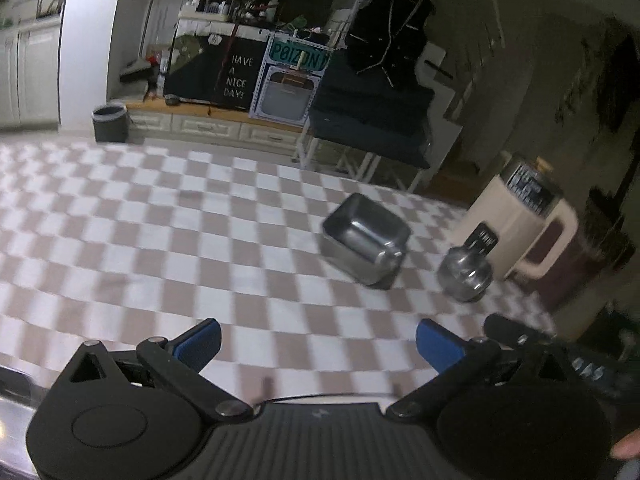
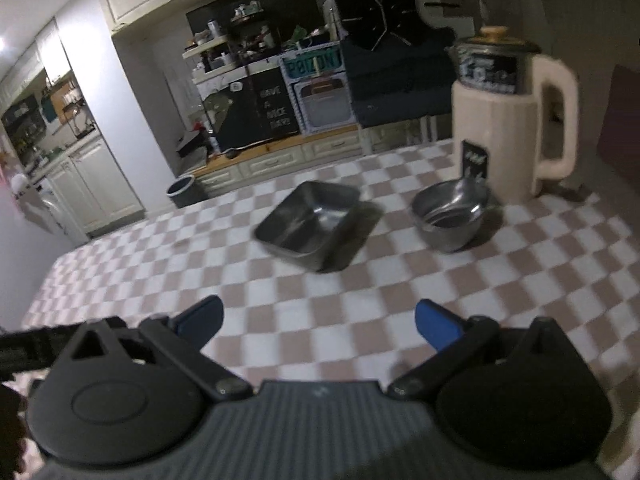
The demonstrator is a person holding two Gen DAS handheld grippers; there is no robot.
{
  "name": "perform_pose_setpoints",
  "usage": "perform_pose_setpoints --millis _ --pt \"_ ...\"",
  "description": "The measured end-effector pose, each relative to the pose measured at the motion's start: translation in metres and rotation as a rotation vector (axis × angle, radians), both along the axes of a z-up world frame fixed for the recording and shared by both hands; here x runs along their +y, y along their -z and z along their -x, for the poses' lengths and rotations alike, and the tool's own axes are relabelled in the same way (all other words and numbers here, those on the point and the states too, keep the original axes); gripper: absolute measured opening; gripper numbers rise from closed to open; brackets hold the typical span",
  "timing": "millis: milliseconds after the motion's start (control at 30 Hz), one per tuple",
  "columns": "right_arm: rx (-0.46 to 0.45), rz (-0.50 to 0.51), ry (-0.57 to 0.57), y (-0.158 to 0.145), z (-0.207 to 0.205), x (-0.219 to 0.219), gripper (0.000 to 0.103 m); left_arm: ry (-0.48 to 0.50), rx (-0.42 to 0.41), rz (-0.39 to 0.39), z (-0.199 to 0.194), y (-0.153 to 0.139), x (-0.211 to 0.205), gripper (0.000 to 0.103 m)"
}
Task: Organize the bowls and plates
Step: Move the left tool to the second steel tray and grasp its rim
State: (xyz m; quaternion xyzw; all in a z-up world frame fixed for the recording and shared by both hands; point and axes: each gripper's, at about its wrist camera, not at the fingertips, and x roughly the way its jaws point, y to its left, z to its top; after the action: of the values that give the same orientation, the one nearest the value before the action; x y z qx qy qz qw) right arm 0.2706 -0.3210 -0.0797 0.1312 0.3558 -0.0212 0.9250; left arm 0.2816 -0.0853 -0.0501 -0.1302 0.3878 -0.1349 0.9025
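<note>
A square steel dish (image 1: 366, 238) (image 2: 308, 224) rests on the checkered tablecloth (image 1: 160, 240) (image 2: 360, 300). To its right stand stacked round steel bowls (image 1: 466, 278) (image 2: 450, 216). My left gripper (image 1: 318, 346) hovers open above the cloth, well short of the dish, nothing between its blue pads (image 1: 202, 342). My right gripper (image 2: 318, 322) is open too, empty, nearer the table's front, with the dish ahead and the bowls ahead to the right. Part of the right gripper's body (image 1: 560, 356) shows at the lower right of the left wrist view.
A cream jug-shaped appliance (image 1: 524, 220) (image 2: 508, 120) with a handle stands just behind the bowls near the table's right edge. Beyond the table are a grey bin (image 1: 109, 123) (image 2: 182, 191), low drawers and cluttered shelves. Motion blur softens both views.
</note>
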Motion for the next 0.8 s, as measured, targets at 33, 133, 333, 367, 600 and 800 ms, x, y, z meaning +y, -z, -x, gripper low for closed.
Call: perform_pose_setpoints --millis 33,133,333,367,600,800 --pt "0.000 0.018 -0.001 0.002 -0.005 -0.006 0.103 -0.014 0.006 0.034 -0.004 0.003 -0.004 0.098" --pt "-0.026 0.033 -0.008 0.008 -0.018 -0.024 0.102 -0.049 0.035 0.113 -0.016 0.013 -0.011 0.090" --pt "-0.084 -0.014 -0.055 0.012 -0.042 -0.054 0.080 -0.171 0.093 0.299 -0.049 0.034 -0.024 0.069" --pt "-0.094 -0.028 -0.063 0.013 -0.047 -0.058 0.072 -0.201 0.099 0.323 -0.053 0.035 -0.025 0.065" --pt "-0.164 -0.078 -0.124 0.020 -0.086 -0.066 0.057 -0.240 0.175 0.381 -0.103 0.057 -0.055 0.054" --pt "-0.111 -0.025 -0.193 0.029 -0.132 -0.057 0.057 -0.280 0.279 0.401 -0.135 0.087 -0.066 0.049"
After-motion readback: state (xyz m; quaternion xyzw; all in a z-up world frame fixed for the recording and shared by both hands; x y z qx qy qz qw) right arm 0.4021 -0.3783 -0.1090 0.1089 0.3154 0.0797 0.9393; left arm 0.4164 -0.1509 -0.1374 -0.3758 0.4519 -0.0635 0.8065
